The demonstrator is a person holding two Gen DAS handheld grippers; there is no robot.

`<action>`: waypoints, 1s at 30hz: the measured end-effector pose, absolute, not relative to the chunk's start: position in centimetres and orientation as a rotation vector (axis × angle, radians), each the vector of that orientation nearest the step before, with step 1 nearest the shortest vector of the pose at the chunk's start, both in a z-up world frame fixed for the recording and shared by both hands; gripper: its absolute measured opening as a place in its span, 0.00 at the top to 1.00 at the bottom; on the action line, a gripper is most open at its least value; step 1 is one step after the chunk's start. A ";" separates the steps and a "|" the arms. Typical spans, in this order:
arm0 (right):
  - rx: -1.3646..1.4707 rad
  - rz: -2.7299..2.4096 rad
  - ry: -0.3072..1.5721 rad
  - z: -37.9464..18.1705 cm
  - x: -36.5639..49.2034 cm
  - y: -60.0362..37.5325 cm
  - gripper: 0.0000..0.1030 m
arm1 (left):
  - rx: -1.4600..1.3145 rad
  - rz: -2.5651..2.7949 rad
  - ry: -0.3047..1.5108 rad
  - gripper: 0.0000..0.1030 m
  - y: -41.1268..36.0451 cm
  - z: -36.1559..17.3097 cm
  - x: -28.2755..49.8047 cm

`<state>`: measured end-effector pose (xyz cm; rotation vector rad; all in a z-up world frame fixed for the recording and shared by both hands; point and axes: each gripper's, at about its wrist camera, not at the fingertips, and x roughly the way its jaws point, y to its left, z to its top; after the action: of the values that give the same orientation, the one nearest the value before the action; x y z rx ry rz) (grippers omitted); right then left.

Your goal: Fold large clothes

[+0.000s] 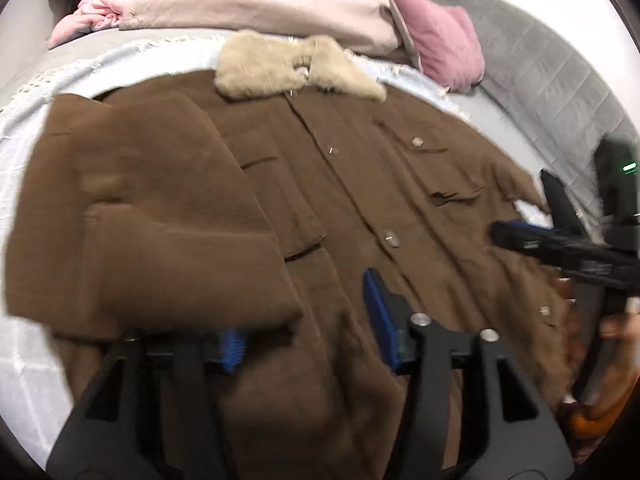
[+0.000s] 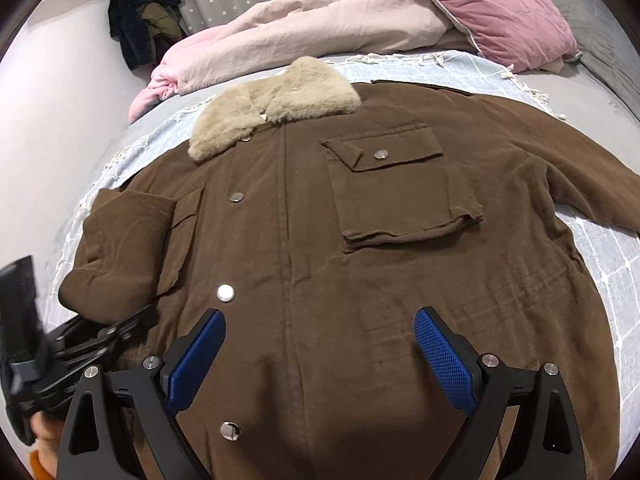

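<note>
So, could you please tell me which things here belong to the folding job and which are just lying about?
Job: coat, left gripper, right gripper.
Lying about: quilt, pillow, dark clothes, blanket.

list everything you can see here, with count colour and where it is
coat: one, brown, spread front-up on the bed, one sleeve folded over its front
fur collar: one, beige, at the coat's top
snap buttons: several, silver, down the front and on a pocket flap
throw: one, pale blue check, under the coat
duvet: one, pink, behind the collar
pillow: one, mauve, beside the duvet
dark clothes: a bundle, black and olive, by the wall
left gripper: fingers apart, sleeve edge between them
right gripper: fingers apart, above the coat
</note>
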<state>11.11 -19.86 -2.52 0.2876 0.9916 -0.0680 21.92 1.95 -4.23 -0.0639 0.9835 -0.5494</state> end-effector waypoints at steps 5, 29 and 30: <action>0.265 -0.020 0.972 -2.3 11.9 -17.7 0.06 | -0.076 -0.463 0.917 0.33 5.8 -1.7 19.9; -0.010 0.328 0.821 -3.6 16.1 -2.8 0.93 | -0.343 0.078 0.848 0.06 18.6 -4.0 23.9; 0.031 0.303 0.811 -3.1 16.3 -4.1 0.93 | -0.352 0.094 0.836 0.06 18.8 -4.1 23.9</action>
<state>16.32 -4.13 -3.05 0.0305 0.8111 0.3030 23.92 18.83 -4.11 -0.3523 0.8362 0.0937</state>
